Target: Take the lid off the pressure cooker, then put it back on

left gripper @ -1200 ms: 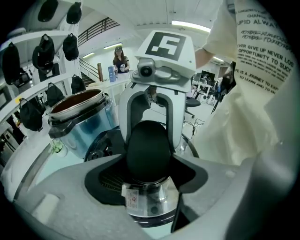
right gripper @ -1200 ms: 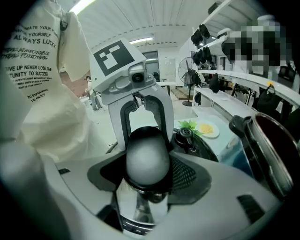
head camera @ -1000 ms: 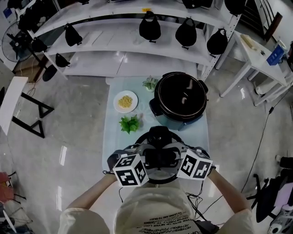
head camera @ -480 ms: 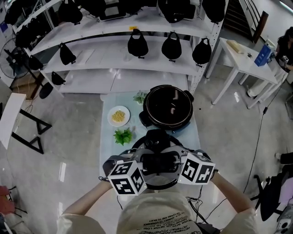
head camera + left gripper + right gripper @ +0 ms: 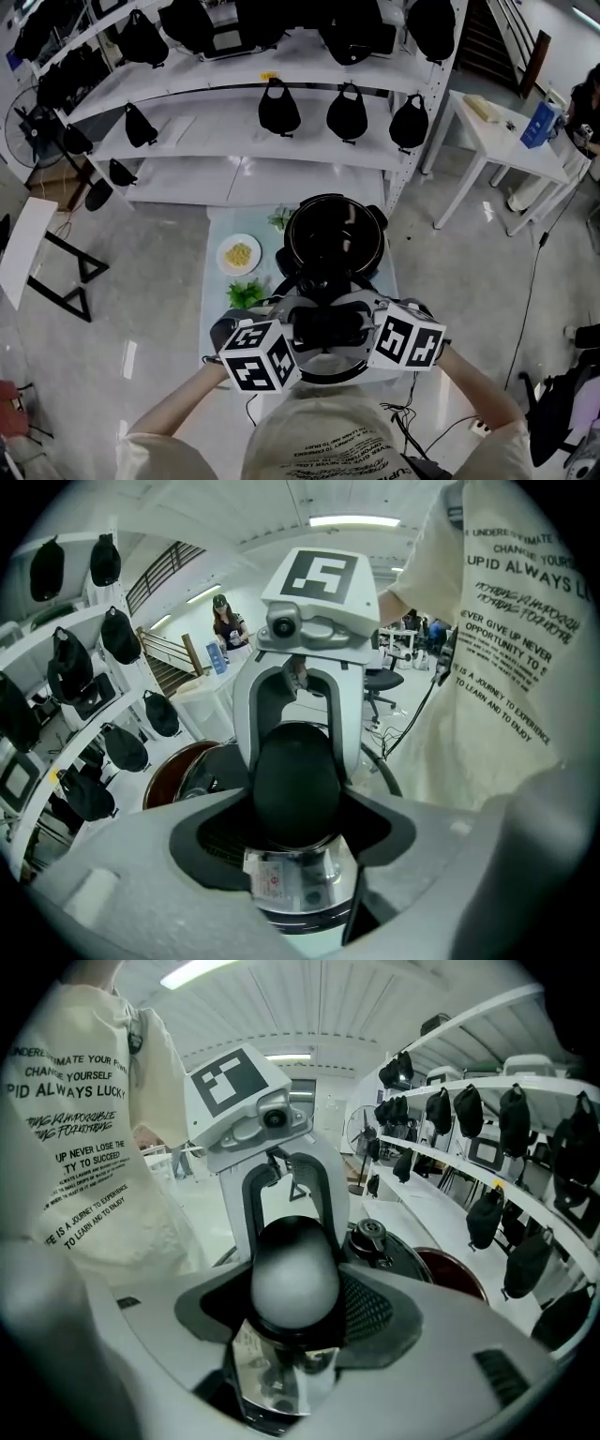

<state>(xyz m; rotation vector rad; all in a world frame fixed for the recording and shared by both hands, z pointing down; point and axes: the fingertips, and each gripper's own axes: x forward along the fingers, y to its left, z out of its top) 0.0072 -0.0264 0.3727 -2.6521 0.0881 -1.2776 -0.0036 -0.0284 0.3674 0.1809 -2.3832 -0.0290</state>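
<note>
The open pressure cooker pot (image 5: 333, 239) stands at the far end of the small table, dark inside. Its round lid (image 5: 323, 361) hangs in the air just in front of the pot, nearer to me. My left gripper (image 5: 296, 330) and right gripper (image 5: 360, 325) face each other across the lid's black handle (image 5: 326, 323), each shut on one end. In the left gripper view the handle's rounded end (image 5: 295, 785) fills the jaws, with the pot (image 5: 183, 771) behind. The right gripper view shows the other end (image 5: 293, 1279) gripped, the pot (image 5: 459, 1274) to the right.
On the pale blue table (image 5: 214, 281) sit a white plate of yellow food (image 5: 238, 253), leafy greens (image 5: 246, 292) and more greens (image 5: 279, 218) beside the pot. White shelves with black caps (image 5: 277, 108) stand behind. A white side table (image 5: 492, 122) is at right.
Both grippers have risen with the lid held between them, and the lid now sits closer to the pot in the head view. The grip on the handle is unchanged.
</note>
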